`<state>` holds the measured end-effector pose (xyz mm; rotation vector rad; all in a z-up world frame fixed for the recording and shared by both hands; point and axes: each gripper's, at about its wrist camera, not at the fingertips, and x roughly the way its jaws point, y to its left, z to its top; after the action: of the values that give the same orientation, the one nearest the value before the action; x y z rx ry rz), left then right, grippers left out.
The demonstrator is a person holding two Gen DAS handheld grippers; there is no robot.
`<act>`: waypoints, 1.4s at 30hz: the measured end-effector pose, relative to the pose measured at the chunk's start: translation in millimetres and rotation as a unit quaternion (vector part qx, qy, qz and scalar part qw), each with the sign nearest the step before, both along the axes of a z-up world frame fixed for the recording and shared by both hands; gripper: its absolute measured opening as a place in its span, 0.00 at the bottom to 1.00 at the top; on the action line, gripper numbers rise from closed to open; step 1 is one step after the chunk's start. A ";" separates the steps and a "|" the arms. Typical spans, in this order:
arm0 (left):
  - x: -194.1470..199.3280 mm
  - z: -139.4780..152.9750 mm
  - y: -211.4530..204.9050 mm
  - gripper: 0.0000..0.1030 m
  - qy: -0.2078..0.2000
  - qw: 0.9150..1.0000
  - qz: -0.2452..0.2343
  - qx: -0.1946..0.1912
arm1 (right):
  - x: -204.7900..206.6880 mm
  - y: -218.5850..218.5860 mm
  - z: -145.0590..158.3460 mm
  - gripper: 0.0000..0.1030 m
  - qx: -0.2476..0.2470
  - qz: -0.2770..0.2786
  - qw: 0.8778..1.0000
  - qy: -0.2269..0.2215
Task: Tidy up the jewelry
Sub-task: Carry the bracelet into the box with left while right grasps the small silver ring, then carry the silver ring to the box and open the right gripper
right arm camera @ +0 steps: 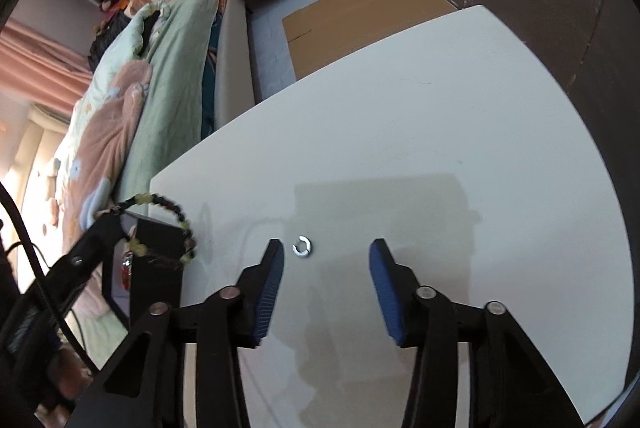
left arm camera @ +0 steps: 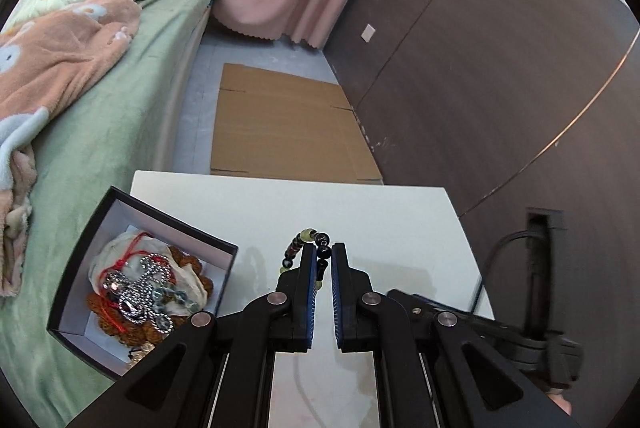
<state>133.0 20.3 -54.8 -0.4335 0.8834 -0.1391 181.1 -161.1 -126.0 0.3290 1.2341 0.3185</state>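
Note:
My left gripper (left arm camera: 323, 248) is shut on a beaded bracelet (left arm camera: 310, 244) of dark and pale green beads and holds it above the white table (left arm camera: 380, 220). The bracelet also shows in the right wrist view (right arm camera: 176, 216), hanging as a loop beside the black jewelry box (right arm camera: 158, 240). That open box (left arm camera: 144, 276) sits at the table's left edge and holds a silver chain, red cord and brown beads. My right gripper (right arm camera: 326, 248) is open over the table, with a small silver open ring (right arm camera: 303, 246) lying just inside its left finger.
A bed with a green sheet (left arm camera: 108, 116) and a peach blanket (left arm camera: 52, 68) runs along the table's left. Flat cardboard (left arm camera: 288, 124) lies on the floor beyond the table. A dark wall (left arm camera: 500, 68) stands to the right. A black cable (left arm camera: 504, 248) hangs at right.

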 end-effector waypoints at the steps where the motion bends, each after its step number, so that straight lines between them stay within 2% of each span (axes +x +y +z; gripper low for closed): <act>1: 0.5 0.6 3.1 0.07 -0.001 1.000 0.002 -0.003 | 2.3 2.5 -1.2 0.39 -0.001 0.001 1.000 0.002; 10: 0.1 6.9 25.2 0.07 -0.007 0.999 0.009 -0.033 | 8.9 28.9 -11.1 0.37 -0.029 0.025 0.999 0.006; 16: -11.9 19.0 37.8 0.07 -0.023 0.998 0.019 -0.048 | 0.6 45.0 -7.7 0.37 -0.093 0.042 0.994 -0.025; 19: -18.7 24.6 42.9 0.07 -0.029 0.998 0.025 -0.050 | -5.8 53.3 -6.6 0.30 -0.141 0.051 0.988 -0.043; 21: -22.9 27.2 45.3 0.07 -0.033 0.998 0.028 -0.049 | -10.1 58.4 -5.9 0.22 -0.175 0.057 0.981 -0.055; 22: -25.2 28.4 46.8 0.07 -0.034 0.998 0.030 -0.049 | -11.1 60.2 -5.5 0.14 -0.183 0.058 0.980 -0.058; 28: -39.0 36.1 58.8 0.07 -0.044 0.997 0.046 -0.046 | -19.2 53.0 -0.6 0.14 -0.149 0.057 0.986 -0.049; 32: -46.8 38.5 68.6 0.07 -0.046 0.996 0.062 -0.042 | -27.7 52.1 6.2 0.14 -0.132 0.061 0.987 -0.061; 36: -48.2 36.5 75.8 0.09 -0.024 0.996 0.076 -0.031 | -36.6 51.6 11.5 0.14 -0.119 0.064 0.989 -0.068; 38: -48.9 30.7 81.8 0.12 -0.004 0.996 0.081 -0.048 | -38.5 51.7 11.3 0.14 -0.111 0.063 0.990 -0.066; 39: -48.9 27.2 85.1 0.18 0.008 0.995 0.086 -0.055 | -39.4 51.4 11.8 0.14 -0.105 0.063 0.990 -0.065; 40: -49.8 24.6 88.2 0.30 0.013 0.994 0.092 -0.061 | -39.3 53.0 12.1 0.14 -0.100 0.062 0.991 -0.064; 41: -50.9 23.8 89.1 0.38 0.013 0.993 0.095 -0.063 | -40.4 53.1 13.4 0.14 -0.093 0.062 0.992 -0.065; 42: -54.0 23.9 92.4 0.51 0.008 0.992 0.103 -0.066 | -42.6 52.5 15.6 0.14 -0.081 0.062 0.993 -0.067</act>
<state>79.0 112.7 -30.9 -0.6472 0.8428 -0.0050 138.5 -108.6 -110.4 0.0895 1.1427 0.3403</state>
